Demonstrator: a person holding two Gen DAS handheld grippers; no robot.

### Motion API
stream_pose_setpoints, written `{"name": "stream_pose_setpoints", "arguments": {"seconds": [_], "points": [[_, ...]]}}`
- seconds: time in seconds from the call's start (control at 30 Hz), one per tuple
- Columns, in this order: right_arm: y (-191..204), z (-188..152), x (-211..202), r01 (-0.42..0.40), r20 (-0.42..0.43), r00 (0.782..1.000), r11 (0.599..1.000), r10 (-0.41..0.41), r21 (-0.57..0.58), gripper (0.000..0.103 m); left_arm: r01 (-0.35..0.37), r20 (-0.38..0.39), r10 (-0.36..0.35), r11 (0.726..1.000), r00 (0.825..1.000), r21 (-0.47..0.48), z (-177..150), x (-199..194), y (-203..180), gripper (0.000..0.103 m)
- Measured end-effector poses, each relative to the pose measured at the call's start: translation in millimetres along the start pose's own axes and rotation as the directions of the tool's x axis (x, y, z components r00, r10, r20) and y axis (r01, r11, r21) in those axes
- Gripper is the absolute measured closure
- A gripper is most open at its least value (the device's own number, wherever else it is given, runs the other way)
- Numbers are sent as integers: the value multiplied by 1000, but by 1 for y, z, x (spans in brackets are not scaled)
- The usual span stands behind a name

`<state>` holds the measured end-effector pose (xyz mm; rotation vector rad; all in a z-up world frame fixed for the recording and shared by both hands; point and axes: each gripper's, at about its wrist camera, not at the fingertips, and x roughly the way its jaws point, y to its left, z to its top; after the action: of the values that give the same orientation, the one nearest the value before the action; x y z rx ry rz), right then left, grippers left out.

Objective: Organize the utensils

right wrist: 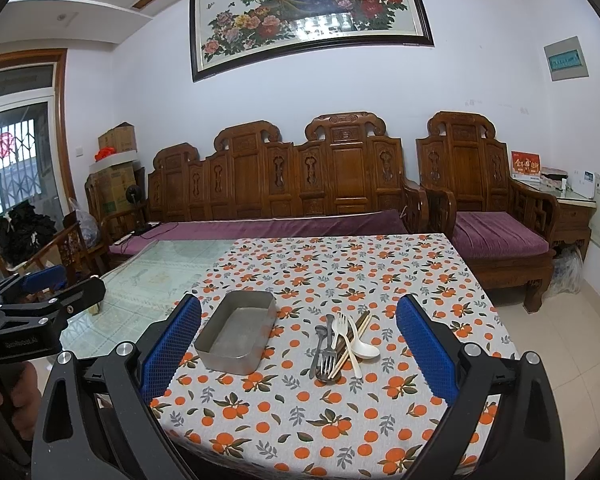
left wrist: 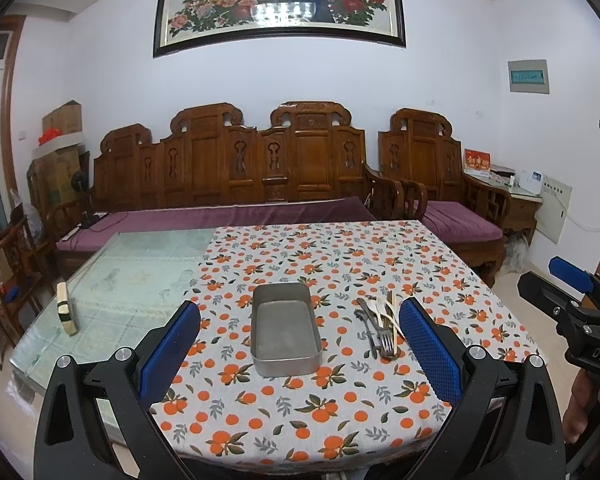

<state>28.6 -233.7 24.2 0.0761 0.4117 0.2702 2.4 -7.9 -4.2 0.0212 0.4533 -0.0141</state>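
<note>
- The left claw (left wrist: 300,354) hovers above the near edge of the table (left wrist: 140,264); its blue pads (left wrist: 170,350) stand wide apart with nothing between them; in the right wrist view the same claw (right wrist: 48,284) shows at 9 o'clock, held in a hand (right wrist: 8,396)
- The right claw (right wrist: 298,350) also hangs over the near edge, pads (right wrist: 426,350) spread wide and gripping nothing; in the left wrist view it (left wrist: 556,280) sits at 3 o'clock, off the table's right side
- A metal tray (left wrist: 286,330) rests on the orange-print cloth (left wrist: 340,256), long side running away from the cameras; nothing lies in it
- The utensils (right wrist: 340,346) lie in a loose crossed heap on the cloth, just beside the tray at its 3 o'clock and not touching it; a white spoon (right wrist: 366,350), a white plastic fork (right wrist: 342,324), a metal fork (right wrist: 328,354), a dark metal piece (right wrist: 318,346) and chopsticks (right wrist: 352,344) overlap one another
- In the left wrist view the heap (left wrist: 380,326) lies partly behind the claw's right pad
- The cloth covers the right part of the table; the left part is bare glass, where a small pale block (left wrist: 66,308) stands near the edge at 9 o'clock
- Behind the table at 12 o'clock is a carved wooden bench (left wrist: 228,160) with purple cushions; a framed flower painting (left wrist: 278,0) hangs above
</note>
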Motion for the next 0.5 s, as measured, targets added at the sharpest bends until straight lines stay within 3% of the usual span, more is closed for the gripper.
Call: {"name": "stream_pose_setpoints", "arguments": {"seconds": [0.5], "points": [[-35,-24,40,-13,-56,998,1000,14,17,4,58,-135,-54,998,989,25,-26,58,-6,7]]}}
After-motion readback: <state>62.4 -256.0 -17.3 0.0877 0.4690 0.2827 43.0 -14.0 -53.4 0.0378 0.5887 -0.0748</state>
